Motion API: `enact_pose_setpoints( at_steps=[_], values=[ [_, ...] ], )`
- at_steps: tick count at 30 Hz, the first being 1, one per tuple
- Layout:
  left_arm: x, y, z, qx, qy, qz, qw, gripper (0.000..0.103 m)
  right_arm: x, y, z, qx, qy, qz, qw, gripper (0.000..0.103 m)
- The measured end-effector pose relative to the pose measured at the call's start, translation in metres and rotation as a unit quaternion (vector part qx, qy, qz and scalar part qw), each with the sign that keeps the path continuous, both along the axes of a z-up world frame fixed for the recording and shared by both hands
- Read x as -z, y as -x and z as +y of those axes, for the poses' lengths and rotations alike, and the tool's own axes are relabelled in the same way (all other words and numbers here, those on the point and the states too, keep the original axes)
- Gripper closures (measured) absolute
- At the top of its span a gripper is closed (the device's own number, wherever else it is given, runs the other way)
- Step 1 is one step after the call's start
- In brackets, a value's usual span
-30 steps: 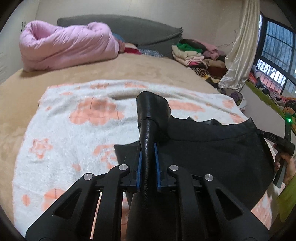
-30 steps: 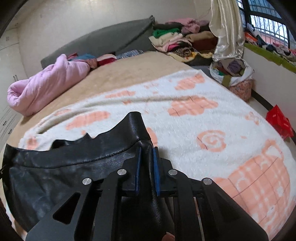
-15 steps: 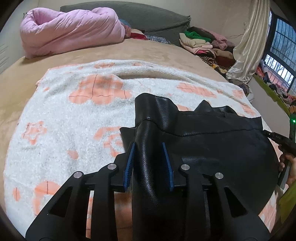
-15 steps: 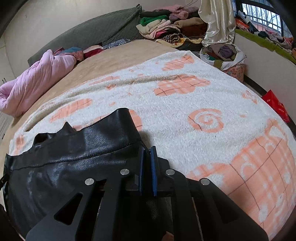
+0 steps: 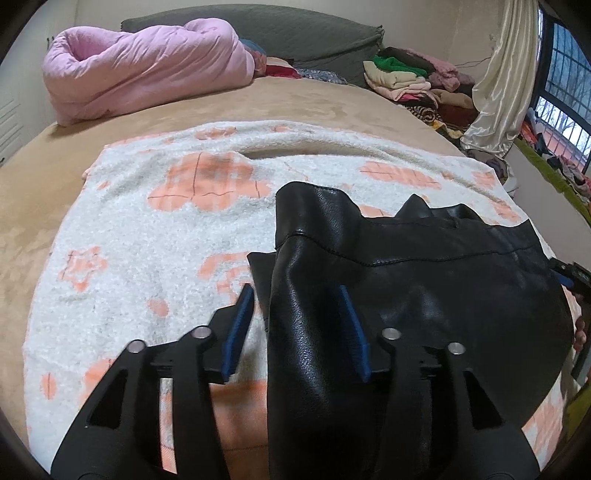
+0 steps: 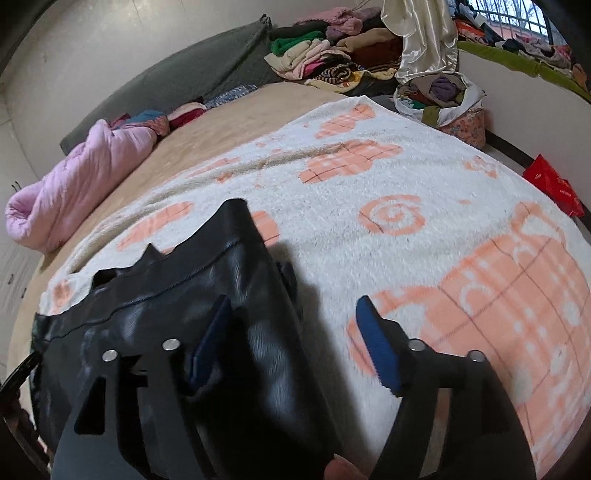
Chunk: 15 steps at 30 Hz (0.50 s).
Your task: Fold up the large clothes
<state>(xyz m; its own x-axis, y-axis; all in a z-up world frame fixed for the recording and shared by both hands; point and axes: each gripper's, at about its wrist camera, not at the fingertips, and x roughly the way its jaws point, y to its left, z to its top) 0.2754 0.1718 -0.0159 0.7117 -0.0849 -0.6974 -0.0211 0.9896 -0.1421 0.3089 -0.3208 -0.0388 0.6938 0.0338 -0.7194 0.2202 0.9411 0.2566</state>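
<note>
A black leather-look garment (image 5: 424,295) lies on the white blanket with orange patterns (image 5: 147,251); it also shows in the right wrist view (image 6: 155,325). My left gripper (image 5: 295,317) is open, its blue pads standing apart on either side of the garment's left fold, which lies loose between them. My right gripper (image 6: 295,332) is open wide, with the garment's right edge lying by its left finger. The garment's near part is hidden under both grippers.
The blanket (image 6: 406,206) covers a tan bed (image 5: 295,110). A pink duvet (image 5: 147,77) lies at the head by a grey headboard (image 5: 295,26). Piled clothes (image 5: 413,81) and a curtain (image 5: 506,81) stand at the right. A bag of clothes (image 6: 443,99) sits beside the bed.
Both grippers were shut on the garment's edges a second ago. The left opened first, then the right, and the garment has dropped onto the blanket.
</note>
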Motion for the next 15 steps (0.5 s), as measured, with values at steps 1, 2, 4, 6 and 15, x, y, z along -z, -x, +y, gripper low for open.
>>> enact_pose_setpoints(
  at_steps=[1,2,4,6,15],
  values=[
    [-0.001,0.0,0.0,0.0,-0.002,0.0,1.0,0.052,0.0,0.005,0.001,-0.004,-0.003,-0.001,1.0,0.022],
    [-0.002,0.001,-0.001,-0.002,-0.003,0.0,1.0,0.044,-0.001,0.01,0.002,-0.007,-0.006,-0.003,1.0,0.021],
    [-0.004,0.003,0.0,-0.004,-0.003,0.001,1.0,0.029,-0.004,0.02,0.004,-0.016,-0.014,-0.009,1.0,0.021],
    [-0.007,0.006,0.002,-0.006,-0.001,0.002,1.0,0.021,-0.005,0.027,0.005,-0.026,-0.022,-0.007,0.999,0.016],
    [-0.026,0.028,0.007,-0.008,0.022,-0.008,0.9997,0.009,-0.007,0.061,0.009,-0.066,-0.028,0.013,0.997,0.01]
  ],
)
